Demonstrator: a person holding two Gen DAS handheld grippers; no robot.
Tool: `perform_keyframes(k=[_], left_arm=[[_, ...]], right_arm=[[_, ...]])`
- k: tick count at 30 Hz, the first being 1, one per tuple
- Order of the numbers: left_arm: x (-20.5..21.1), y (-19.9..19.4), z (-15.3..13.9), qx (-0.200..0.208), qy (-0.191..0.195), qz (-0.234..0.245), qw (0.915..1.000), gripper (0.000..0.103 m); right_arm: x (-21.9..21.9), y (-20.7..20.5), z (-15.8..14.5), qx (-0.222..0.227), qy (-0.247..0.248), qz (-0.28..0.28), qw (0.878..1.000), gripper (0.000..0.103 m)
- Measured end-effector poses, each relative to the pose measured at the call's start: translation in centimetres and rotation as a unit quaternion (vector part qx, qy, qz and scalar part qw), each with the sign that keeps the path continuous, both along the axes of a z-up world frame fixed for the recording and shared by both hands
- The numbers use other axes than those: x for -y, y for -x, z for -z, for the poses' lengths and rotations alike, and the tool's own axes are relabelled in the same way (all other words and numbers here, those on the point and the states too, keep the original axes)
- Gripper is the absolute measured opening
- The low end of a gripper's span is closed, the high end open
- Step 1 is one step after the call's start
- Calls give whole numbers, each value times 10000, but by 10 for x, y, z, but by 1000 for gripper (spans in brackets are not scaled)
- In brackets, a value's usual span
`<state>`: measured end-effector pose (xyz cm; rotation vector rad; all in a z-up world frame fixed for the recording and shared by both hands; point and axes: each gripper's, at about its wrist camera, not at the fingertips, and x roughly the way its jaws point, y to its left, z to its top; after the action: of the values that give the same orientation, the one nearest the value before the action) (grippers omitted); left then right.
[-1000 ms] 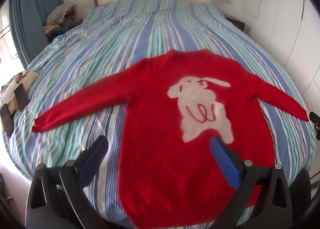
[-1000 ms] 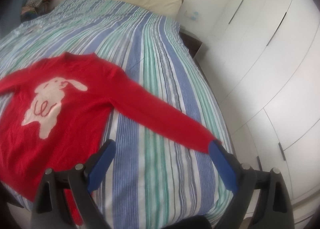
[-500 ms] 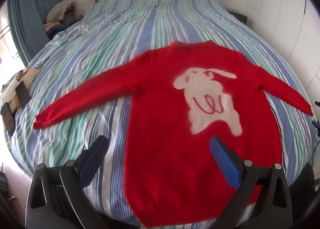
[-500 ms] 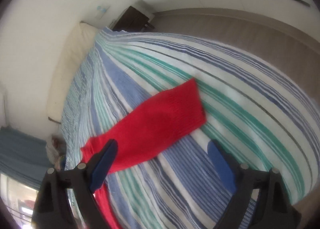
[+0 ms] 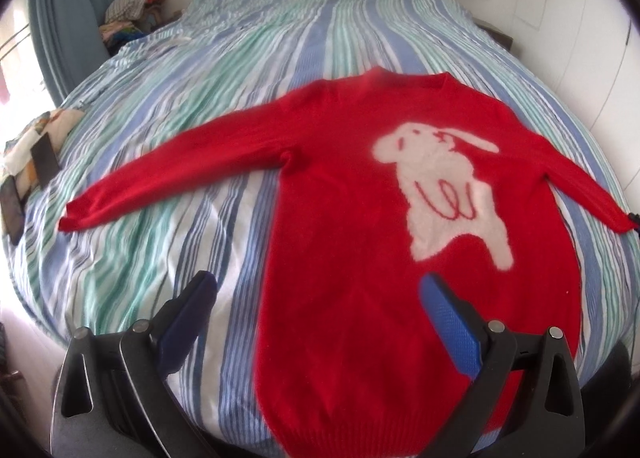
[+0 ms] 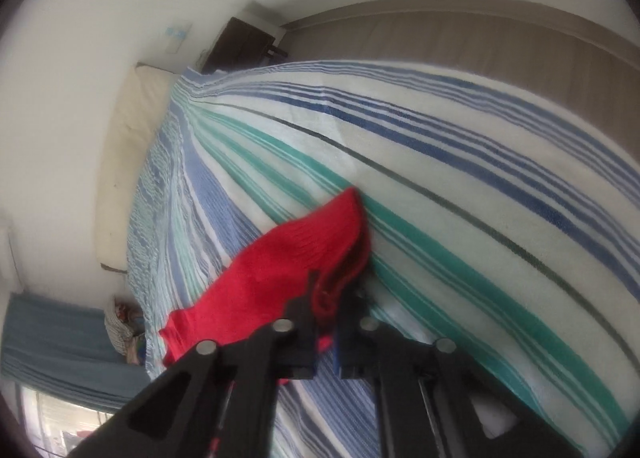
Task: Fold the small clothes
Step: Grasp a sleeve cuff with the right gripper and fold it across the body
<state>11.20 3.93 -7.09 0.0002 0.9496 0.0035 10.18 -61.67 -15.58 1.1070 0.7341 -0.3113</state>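
A red sweater (image 5: pixel 352 258) with a white rabbit lies flat, face up, on a striped bed (image 5: pixel 200 106), sleeves stretched left and right. The right claw (image 6: pixel 326 312) is pressed together, pinching the right sleeve cuff (image 6: pixel 320 242) at the bed's right edge. The left claw (image 5: pixel 316 298) hovers spread wide over the near hem. Curtains hang at left, white wardrobes stand at right.

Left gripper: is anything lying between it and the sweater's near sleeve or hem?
Nothing visible. The left gripper hovers open above the red sweater hem; only bare striped bedspread lies toward the left sleeve.
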Motion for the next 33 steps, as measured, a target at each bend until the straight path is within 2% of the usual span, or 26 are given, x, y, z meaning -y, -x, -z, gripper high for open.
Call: perform_keyframes(k=[3, 5, 8, 11, 13, 16, 18, 19, 20, 21, 22, 23, 25, 28, 31, 33], left_arm=[[-11, -1, 12, 10, 81, -169, 9998, 102], [-18, -1, 19, 83, 162, -280, 9994, 102], [-29, 4, 28, 294, 298, -487, 9979, 102], [-37, 11, 38, 407, 210, -545, 9975, 102], [-41, 11, 43, 326, 114, -580, 9977, 102], [-49, 11, 42, 369, 216, -646, 9970, 102], [-52, 12, 42, 429, 199, -707, 9964, 102], [-53, 12, 42, 431, 197, -729, 9962, 102], [-55, 12, 43, 418, 207, -751, 9961, 102], [-56, 12, 44, 398, 231, -777, 9959, 102], [-59, 12, 45, 378, 259, -808, 9957, 102], [-61, 12, 46, 365, 285, -840, 9954, 102], [-64, 12, 47, 353, 330, -899, 9948, 102], [-67, 9, 49, 318, 393, -946, 9942, 102], [-66, 5, 52, 277, 431, -970, 9940, 102], [-63, 4, 53, 266, 410, -952, 9943, 102]], right_arm=[[-33, -24, -61, 363, 727, -537, 9953, 4], [-69, -47, -110, 703, 1198, -1097, 9842, 4], [-141, -87, -177, 1164, 1782, -2029, 9558, 4], [-224, -126, -220, 1531, 1984, -2921, 9230, 4], [-282, -147, -234, 1675, 2070, -3438, 9005, 4], [-366, -175, -236, 1710, 2221, -4135, 8663, 4], [-415, -188, -222, 1599, 2312, -4516, 8468, 4], [-436, -195, -208, 1513, 2255, -4702, 8398, 7], [-452, -200, -193, 1389, 2127, -4897, 8340, 13], [-464, -203, -176, 1215, 1951, -5072, 8306, 23], [-464, -197, -157, 1058, 1711, -5206, 8298, 52], [-465, -197, -145, 1024, 1435, -5282, 8306, 66], [-457, -195, -132, 1121, 1066, -5277, 8352, 66], [-427, -195, -122, 1025, 1045, -5101, 8476, 66], [-386, -202, -114, 558, 1295, -4750, 8686, 66], [-358, -207, -101, 48, 1617, -4468, 8799, 64]])
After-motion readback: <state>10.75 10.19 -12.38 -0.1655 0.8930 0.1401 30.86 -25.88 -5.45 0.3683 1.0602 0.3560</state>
